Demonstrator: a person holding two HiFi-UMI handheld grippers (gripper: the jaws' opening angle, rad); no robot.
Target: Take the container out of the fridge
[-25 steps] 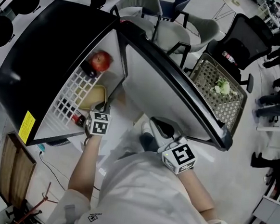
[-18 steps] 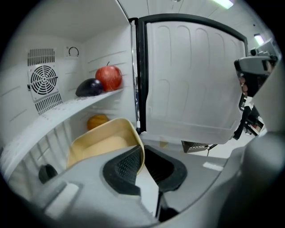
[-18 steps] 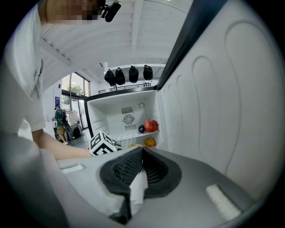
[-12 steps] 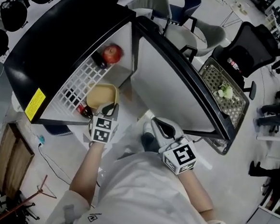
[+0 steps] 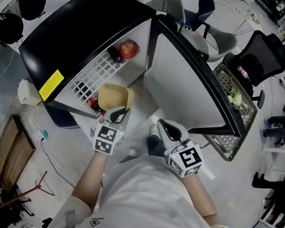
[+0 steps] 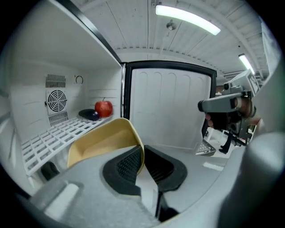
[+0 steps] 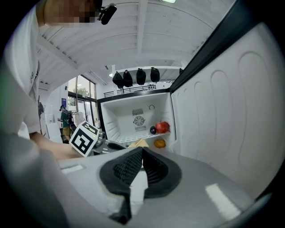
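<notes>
Pull-out: container (image 5: 115, 96) leaves shelf w/ left gripper (image 5: 121, 113)
1 s ago it lies on the wire shelf (image 5: 94, 73) inside the fridge (image 5: 64, 41); now it's at the shelf's front edge, mostly off it, drawn back toward the person w/ the gripper

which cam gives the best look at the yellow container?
Left gripper view: the yellow container fills mid-frame, its rim pinched in the left gripper. Head view shows it from above, at the fridge mouth. Right gripper view catches only a small corner.
</notes>
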